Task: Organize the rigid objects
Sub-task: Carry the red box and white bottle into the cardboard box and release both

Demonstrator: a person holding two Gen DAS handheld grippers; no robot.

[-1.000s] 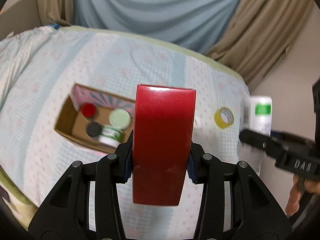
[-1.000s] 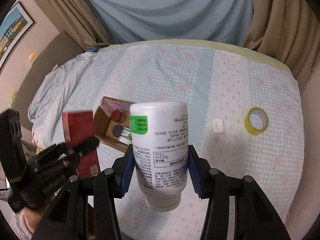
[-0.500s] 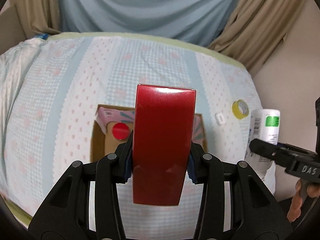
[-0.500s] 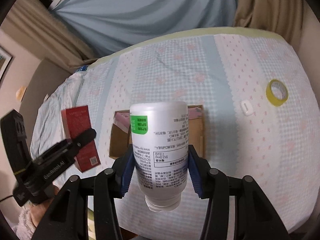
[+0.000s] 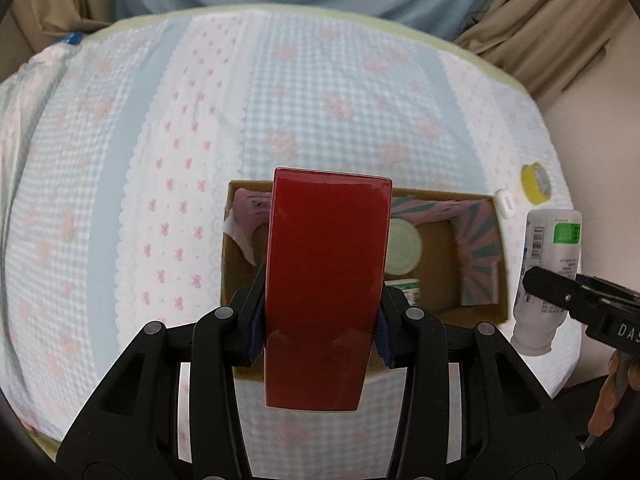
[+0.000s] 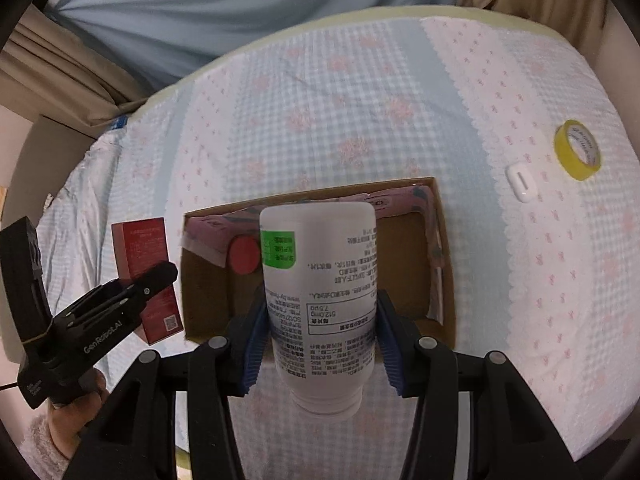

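White bottle, green label

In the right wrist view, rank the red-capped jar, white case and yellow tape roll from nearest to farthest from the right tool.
1. Red-capped jar: inside the cardboard box, left of the held white bottle.
2. Small white case: on the bedsheet, right of the box.
3. Yellow tape roll: farthest right.

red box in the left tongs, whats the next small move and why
Probably lower the red box toward the open left end of the cardboard box. The left tongs hold it above the carton, which already has a red-lidded jar and a pale-lidded one inside. The right tongs hold the white bottle, so one goes in at a time.
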